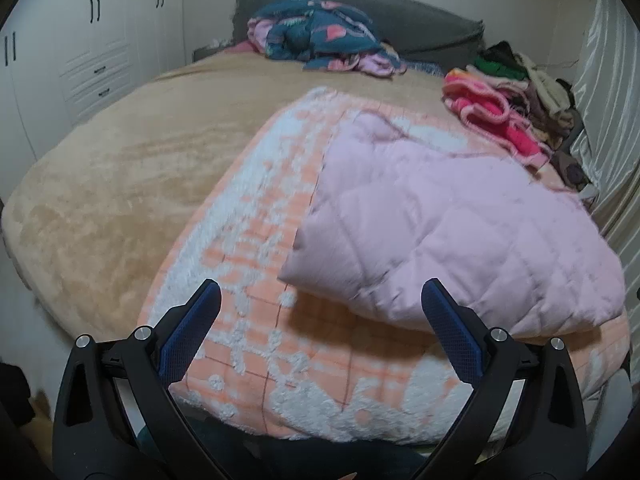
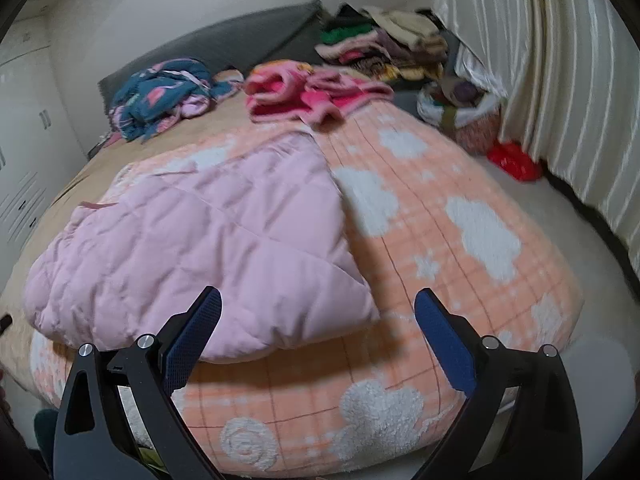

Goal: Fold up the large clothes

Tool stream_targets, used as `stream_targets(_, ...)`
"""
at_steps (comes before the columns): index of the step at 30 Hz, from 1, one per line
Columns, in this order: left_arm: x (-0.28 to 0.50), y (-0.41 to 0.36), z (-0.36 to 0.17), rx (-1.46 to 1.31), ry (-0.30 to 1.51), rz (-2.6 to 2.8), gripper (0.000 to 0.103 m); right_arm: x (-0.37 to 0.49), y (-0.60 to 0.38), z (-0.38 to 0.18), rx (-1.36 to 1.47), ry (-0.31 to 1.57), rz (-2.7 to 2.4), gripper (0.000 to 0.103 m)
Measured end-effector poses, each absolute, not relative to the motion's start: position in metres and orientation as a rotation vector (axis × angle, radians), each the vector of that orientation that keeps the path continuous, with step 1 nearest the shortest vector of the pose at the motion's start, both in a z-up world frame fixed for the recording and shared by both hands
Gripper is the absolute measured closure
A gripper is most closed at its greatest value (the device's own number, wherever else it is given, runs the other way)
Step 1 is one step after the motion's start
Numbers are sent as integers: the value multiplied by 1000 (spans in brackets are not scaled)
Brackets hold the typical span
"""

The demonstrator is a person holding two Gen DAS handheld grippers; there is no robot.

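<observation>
- A bedroom: a bed (image 1: 100,168) under a tan plush cover, white wardrobes (image 1: 92,60) to one side, a pleated curtain (image 2: 560,80) along the other.
- A pink quilted garment (image 1: 440,220), probably a padded coat, lies flat near the foot of the bed on an orange fleece blanket with white clouds (image 2: 460,240); the blanket likely serves as a clean, wide folding surface.
- The garment looks partly folded already, its edges drawn inward, one corner pointing toward the cameras.
- The left gripper (image 1: 320,320) hovers just short of the garment's near edge, jaws spread wide and holding nothing.
- The right gripper (image 2: 318,320) hangs over the near corner, jaws likewise released and empty, seemingly placed to take that corner next.
- Folded clothes (image 2: 380,48) are stacked at the far side, a pink fleece item (image 2: 304,96) in front of them; a crumpled teal patterned bundle (image 1: 320,36) rests by the headboard.
</observation>
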State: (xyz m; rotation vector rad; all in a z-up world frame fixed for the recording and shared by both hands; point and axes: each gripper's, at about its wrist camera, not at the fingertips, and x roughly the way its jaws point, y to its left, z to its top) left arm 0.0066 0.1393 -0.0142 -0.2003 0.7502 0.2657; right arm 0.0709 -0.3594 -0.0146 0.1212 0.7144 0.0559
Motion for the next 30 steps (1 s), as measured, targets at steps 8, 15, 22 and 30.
stream_targets(8, 0, 110, 19, -178, 683, 210, 9, 46, -316, 27, 56, 603, 173, 4)
stream_targets(15, -6, 74, 35, -145, 647, 146, 9, 23, -277, 50, 36, 550, 292, 4)
stream_targets(22, -9, 50, 36, -112, 628, 107, 9, 5, -251, 57, 29, 516, 370, 4)
stream_targets(30, -19, 30, 24, -85, 639, 72, 9, -15, -237, 44, 72, 521, 406, 4)
